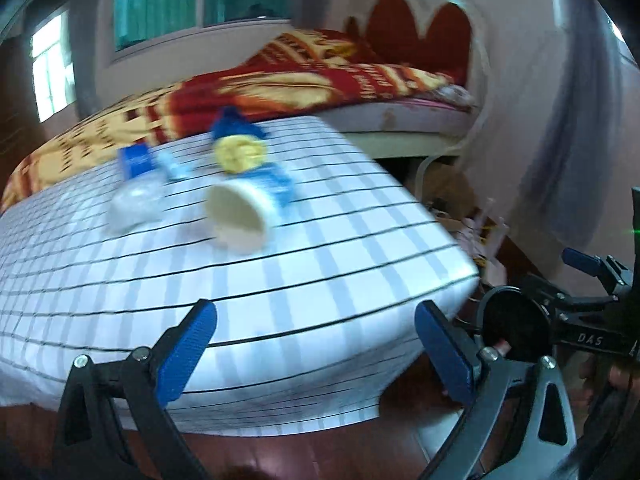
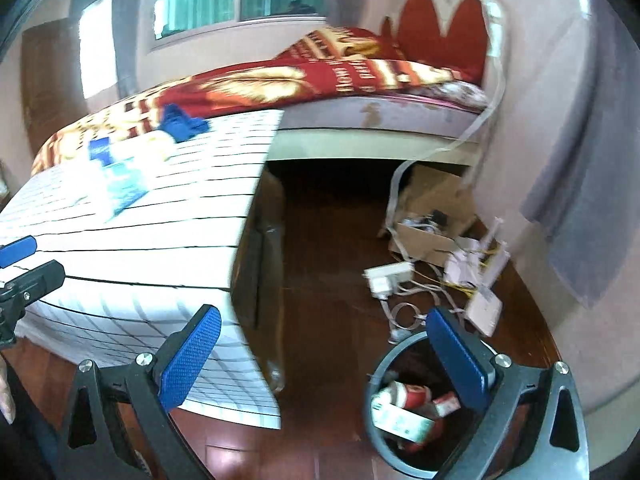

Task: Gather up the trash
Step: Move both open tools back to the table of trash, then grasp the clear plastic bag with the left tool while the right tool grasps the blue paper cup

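on the checked tablecloth point(image 1: 280, 272), w/ the bed point(image 1: 304, 88) behind: tipped paper cup point(image 1: 240, 216), clear plastic cup point(image 1: 134, 206), yellow wrapper point(image 1: 240, 154), all blurred. on the floor at right, trash bin point(image 2: 376, 432) w/ cartons inside. left gripper point(image 1: 316, 352) & right gripper point(image 2: 324, 356) both spread wide, holding nothing.

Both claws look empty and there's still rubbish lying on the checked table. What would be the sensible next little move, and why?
Probably reach the left gripper forward to the tipped-over paper cup. Its jaws are open and empty, the cup is the nearest piece straight ahead of it, and the bin on the floor already holds trash.
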